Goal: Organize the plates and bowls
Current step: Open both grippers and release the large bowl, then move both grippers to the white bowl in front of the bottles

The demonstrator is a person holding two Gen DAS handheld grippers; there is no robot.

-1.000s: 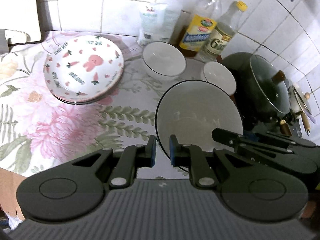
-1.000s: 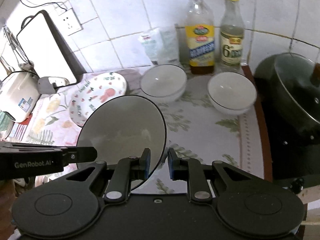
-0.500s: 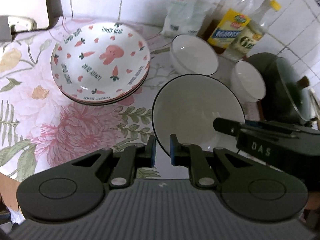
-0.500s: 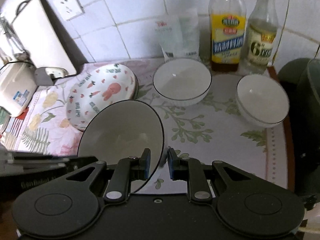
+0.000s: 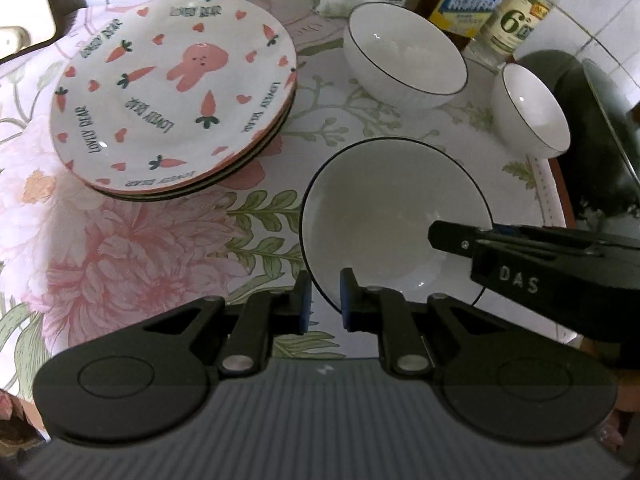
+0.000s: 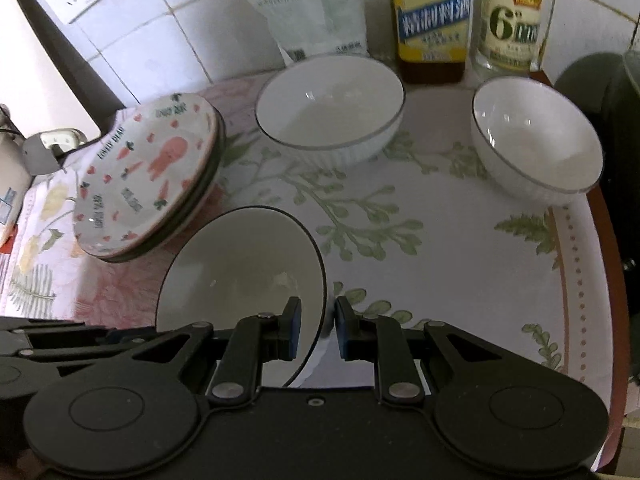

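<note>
Gripping opposite edges of one white bowl [image 5: 394, 216] with a thin dark rim, both tools share the load: the left hand-held gripper [image 5: 325, 300] is clenched on the bowl's near-left rim, and the right hand-held gripper [image 6: 316, 330] is clenched on its right rim, one pad inside and one outside the wall in each case. The bowl sits tilted between them over the near middle of the worktop [image 6: 460, 248], which is covered by a flowered cloth; whether its base touches the cloth cannot be told.

Just to the left of the bowl and a little farther back lies a stack of shallow plates [image 5: 176, 96], the top one printed with a pink rabbit, carrots and hearts. Beyond the held bowl stands a second white bowl [image 6: 330, 110], upright and ribbed on the outside. To the right of that one, near the cloth's edge, stands a third, smaller white bowl [image 6: 536, 140].

Against the tiled wall at the far side stand a clear plastic bag [image 6: 312, 12], a bottle with a yellow label [image 6: 434, 16] and a clear bottle with a green-printed label [image 6: 512, 20]. A dark pot [image 5: 592, 128] with a glass lid sits at the far right.
</note>
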